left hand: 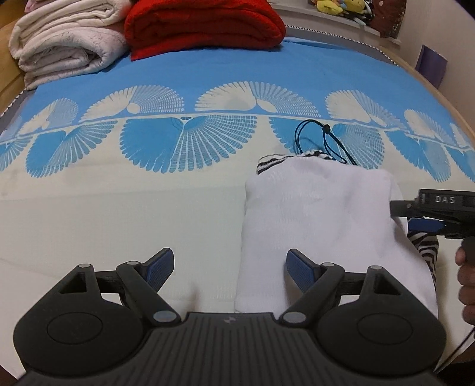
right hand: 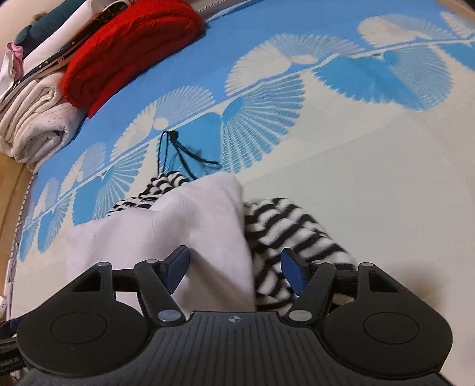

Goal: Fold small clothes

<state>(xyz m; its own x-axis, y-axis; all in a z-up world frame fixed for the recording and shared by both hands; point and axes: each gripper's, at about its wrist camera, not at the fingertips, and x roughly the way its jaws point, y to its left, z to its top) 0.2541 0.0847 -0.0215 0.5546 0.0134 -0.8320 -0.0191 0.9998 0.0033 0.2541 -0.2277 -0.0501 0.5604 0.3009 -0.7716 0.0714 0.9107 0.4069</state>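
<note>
While the white garment point(left hand: 323, 219) lay folded into a rough rectangle on the bed point(left hand: 118, 213), I had both claws low beside it, neither gripping anything. From under the garment a zebra-striped cloth point(right hand: 294, 234) poked out: a bunched mass on its right side, and a narrow strip at its far edge. A thin dark cord point(left hand: 319, 139) with a small toggle trailed from that far edge onto the sheet's blue fan pattern.

My left claw point(left hand: 228, 271) stood wide open at the garment's near left corner. Its right pad sat over the white fabric and its left pad over the bare cream sheet, so the garment's left edge ran up between the two fingers. I could not tell whether the pad was pressing on the cloth.

My right claw point(right hand: 234, 271) was also spread wide. In its own camera the white fabric filled the gap on the left and the striped cloth the gap on the right, with the boundary between them running up between the pads. From the left wrist camera I saw it at the garment's right edge, its tip against the white fabric.

At the far end of the bed sat a folded red blanket point(left hand: 204, 26), touching a stack of folded cream blankets point(left hand: 65, 44) to its left.
</note>
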